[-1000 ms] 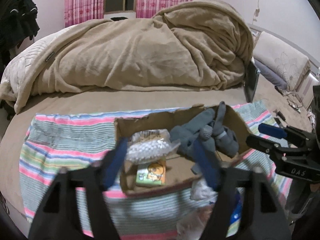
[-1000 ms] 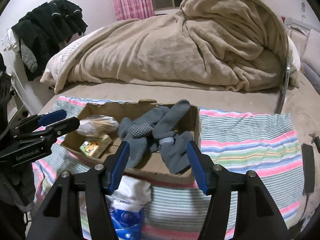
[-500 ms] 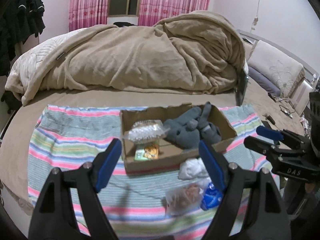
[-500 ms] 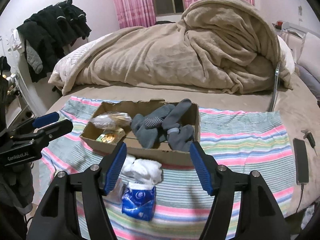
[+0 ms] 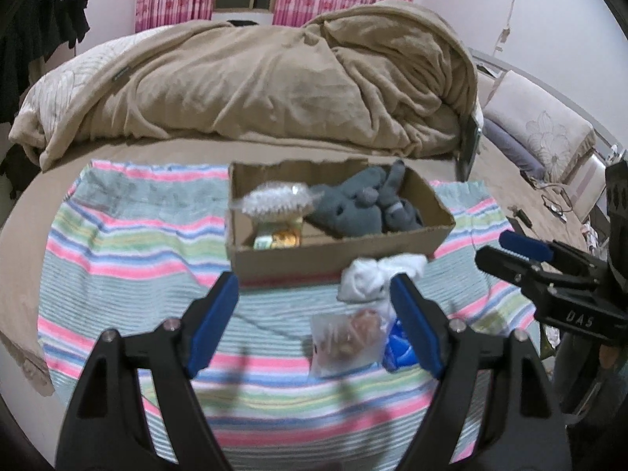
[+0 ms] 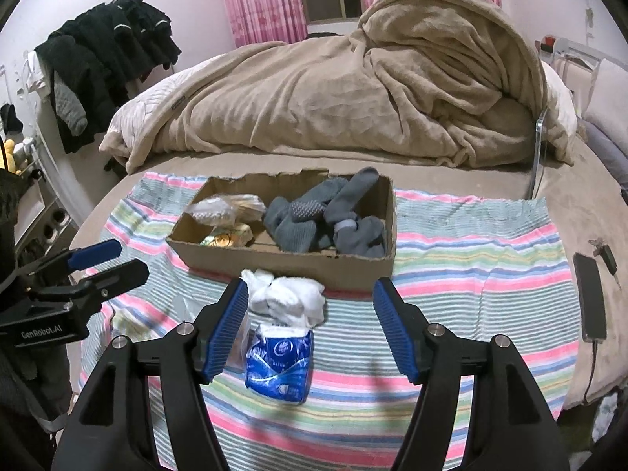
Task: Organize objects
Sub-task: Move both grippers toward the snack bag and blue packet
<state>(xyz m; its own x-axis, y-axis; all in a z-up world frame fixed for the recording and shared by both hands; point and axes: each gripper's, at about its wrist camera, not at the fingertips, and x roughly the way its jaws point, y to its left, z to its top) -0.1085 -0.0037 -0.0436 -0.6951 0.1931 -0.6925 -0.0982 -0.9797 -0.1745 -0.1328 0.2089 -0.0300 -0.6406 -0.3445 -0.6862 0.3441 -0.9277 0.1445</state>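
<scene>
A shallow cardboard box (image 5: 337,253) (image 6: 298,263) sits on a striped towel (image 5: 129,251) (image 6: 471,251) on the bed. It holds grey socks (image 5: 361,204) (image 6: 325,216), a clear bag of white balls (image 5: 274,202) (image 6: 219,208) and a small yellow-green packet (image 5: 274,239) (image 6: 227,237). In front of the box lie white socks (image 5: 376,278) (image 6: 290,298), a blue tissue pack (image 6: 280,361) (image 5: 396,349) and a clear bag of brownish bits (image 5: 345,337). My left gripper (image 5: 314,322) is open and empty, short of the box. My right gripper (image 6: 310,329) is open and empty over the white socks.
A heaped tan blanket (image 5: 274,78) (image 6: 373,86) fills the back of the bed. A phone (image 6: 588,294) on a cable and keys (image 6: 606,253) lie right of the towel. Dark clothes (image 6: 102,59) hang at the left. Pillows (image 5: 537,129) lie at the right.
Both grippers have pulled back from the box and stayed open. The white socks, tissue pack and clear bag in front of the box have come fully into view.
</scene>
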